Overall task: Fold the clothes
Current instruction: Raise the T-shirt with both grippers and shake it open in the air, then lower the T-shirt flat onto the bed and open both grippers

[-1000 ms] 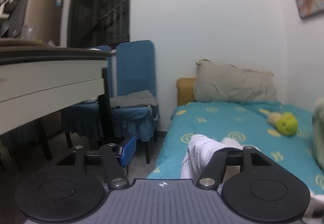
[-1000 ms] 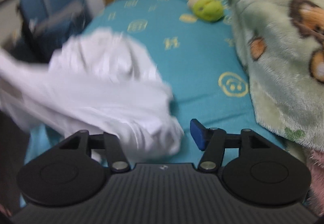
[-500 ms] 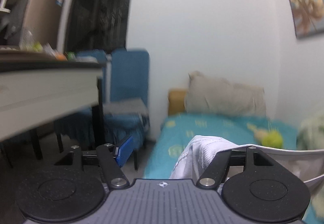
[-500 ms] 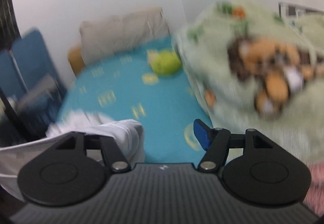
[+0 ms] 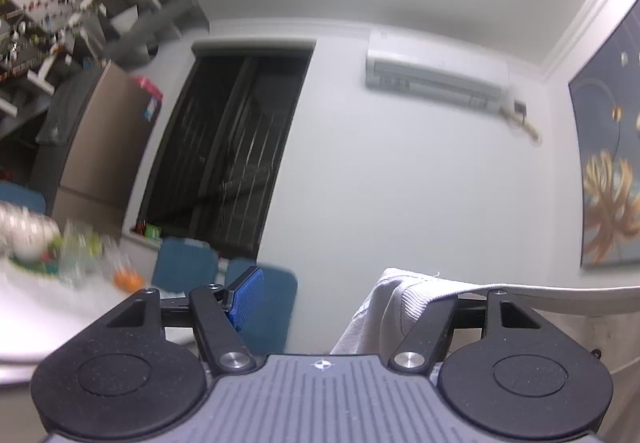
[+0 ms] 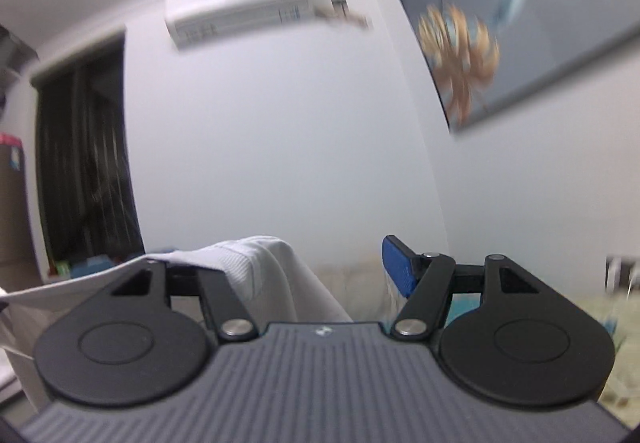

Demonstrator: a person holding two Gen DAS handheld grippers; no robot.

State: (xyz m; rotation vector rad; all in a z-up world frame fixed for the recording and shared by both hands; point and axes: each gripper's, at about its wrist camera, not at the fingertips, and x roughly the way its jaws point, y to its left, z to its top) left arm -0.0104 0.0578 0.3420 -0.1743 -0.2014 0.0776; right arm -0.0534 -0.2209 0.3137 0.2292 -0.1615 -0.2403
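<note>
On the left, the left gripper [image 5: 324, 295] is tilted up toward the wall and ceiling, its fingers spread wide. The white garment [image 5: 394, 313] is draped over the right finger [image 5: 430, 323] rather than pinched between the two; the blue-padded left finger [image 5: 245, 293] stands bare and well apart from the cloth. From the draped finger the fabric runs out taut to the right edge of the view. Behind the left finger a table [image 5: 44, 311] with blurred glassware and a blue chair [image 5: 184, 267] show.

On the right, the right gripper [image 6: 324, 271] is raised the same way, fingers likewise released. Here the garment [image 6: 264, 267] hangs over the left finger [image 6: 220, 299] and stretches away to the left, while the blue-padded right finger [image 6: 398, 271] is clear of it.

By my reading, the step in hand is lifting and spreading the garment in the air, hooked on the two inner fingers, before it is laid flat. The next move likely calls for lowering both grippers together, keeping the cloth taut so it does not slip off the unclamped fingers, and setting it down smooth on the bed [image 6: 592, 307] below the right finger.
</note>
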